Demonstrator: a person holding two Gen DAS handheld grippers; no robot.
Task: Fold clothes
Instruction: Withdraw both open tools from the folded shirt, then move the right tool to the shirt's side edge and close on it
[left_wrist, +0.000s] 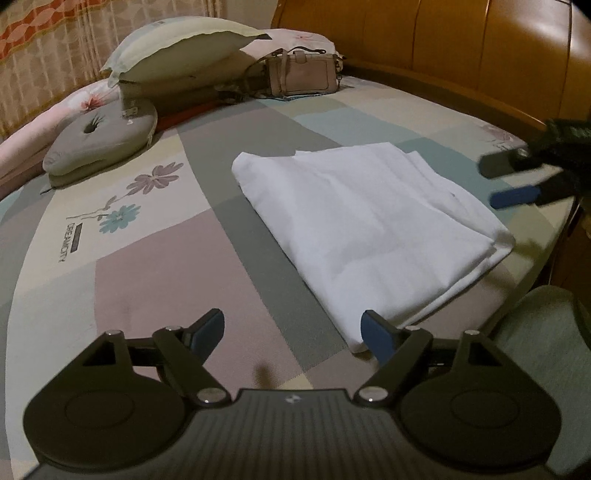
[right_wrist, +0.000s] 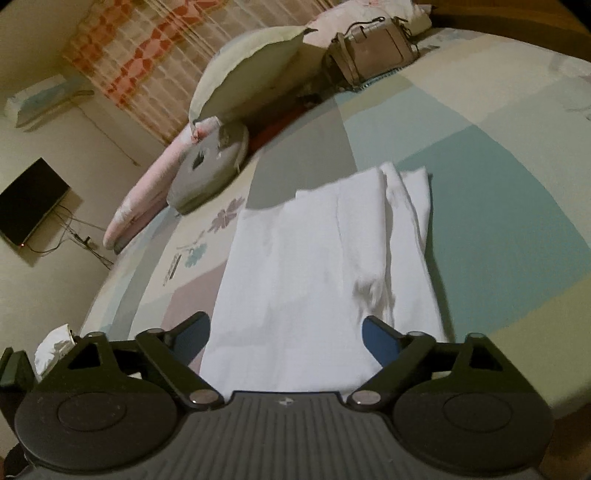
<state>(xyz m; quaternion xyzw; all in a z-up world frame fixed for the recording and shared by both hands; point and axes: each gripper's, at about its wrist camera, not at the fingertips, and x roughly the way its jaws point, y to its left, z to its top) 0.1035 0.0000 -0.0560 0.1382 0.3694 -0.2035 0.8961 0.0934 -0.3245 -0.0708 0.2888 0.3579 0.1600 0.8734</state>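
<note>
Here both claws, left gripper (left_wrist: 293, 338) and right gripper (right_wrist: 284, 338), gape empty beside the folded white garment (left_wrist: 369, 229).

One printed word can be read: "DREAMCITY", in dark capitals on the pastel patchwork bed sheet (left_wrist: 147, 273), just beside the stem of its printed purple and teal flowers (left_wrist: 122, 218); a dark bar sits next to it, its small lettering too blurred to read

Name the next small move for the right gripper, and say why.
Probably ease the right gripper down to pinch the near edge of the white garment. It lies flat, partly folded, on the bed, and both the right and left gripper are open and empty.
</note>
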